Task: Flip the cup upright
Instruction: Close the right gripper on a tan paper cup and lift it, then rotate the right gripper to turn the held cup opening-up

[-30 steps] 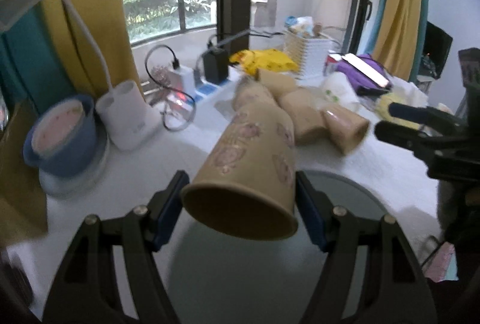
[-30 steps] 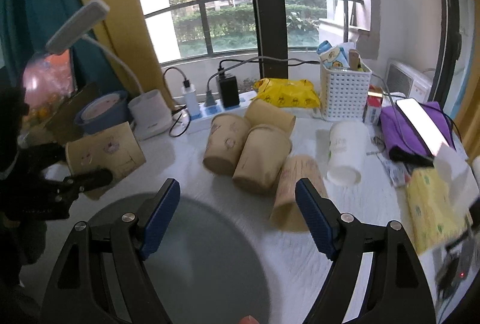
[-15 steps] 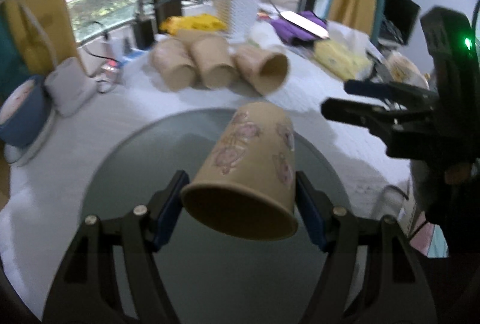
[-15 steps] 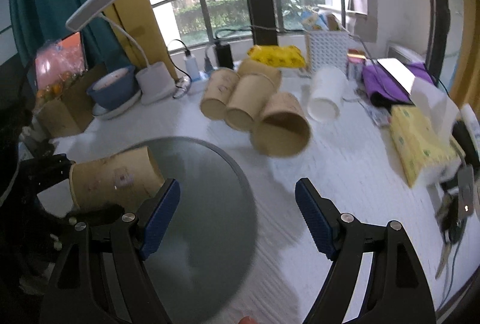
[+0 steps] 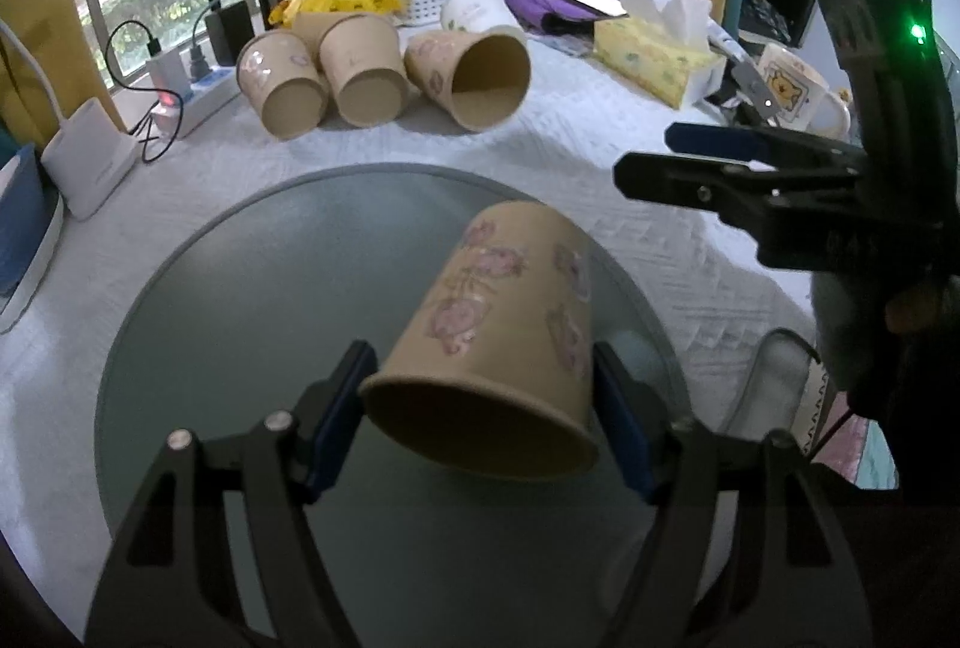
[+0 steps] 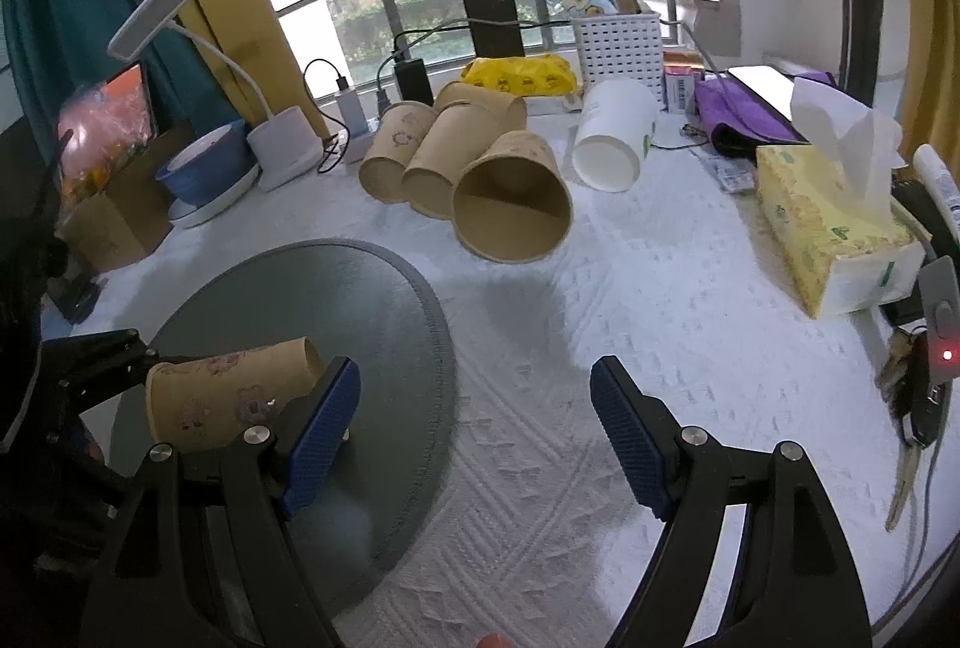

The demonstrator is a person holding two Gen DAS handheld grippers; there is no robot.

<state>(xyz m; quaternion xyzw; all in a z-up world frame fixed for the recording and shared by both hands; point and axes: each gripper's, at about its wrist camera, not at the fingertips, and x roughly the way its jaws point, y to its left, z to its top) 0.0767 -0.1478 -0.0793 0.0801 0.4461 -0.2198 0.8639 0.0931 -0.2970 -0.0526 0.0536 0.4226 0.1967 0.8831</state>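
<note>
My left gripper (image 5: 480, 408) is shut on a tan paper cup with pink flower prints (image 5: 498, 324), gripped near its rim. The cup is held tilted above the round grey mat (image 5: 252, 300), base pointing away and down. In the right wrist view the same cup (image 6: 228, 396) lies nearly on its side over the mat (image 6: 336, 306), held by the left gripper (image 6: 90, 366). My right gripper (image 6: 474, 426) is open and empty over the white cloth, to the right of the mat; it also shows in the left wrist view (image 5: 720, 156).
Several tan cups (image 6: 510, 192) and a white cup (image 6: 612, 138) lie on their sides behind the mat. A tissue box (image 6: 828, 222), white basket (image 6: 618, 42), purple pouch (image 6: 744, 114), desk lamp (image 6: 282, 144), blue bowl (image 6: 204, 168) and power strip stand around them. Keys (image 6: 912, 408) lie at right.
The left gripper has carried the cup lower and closer over the grey mat, tipping its base further down. The right gripper has drawn back a little and stays open.
</note>
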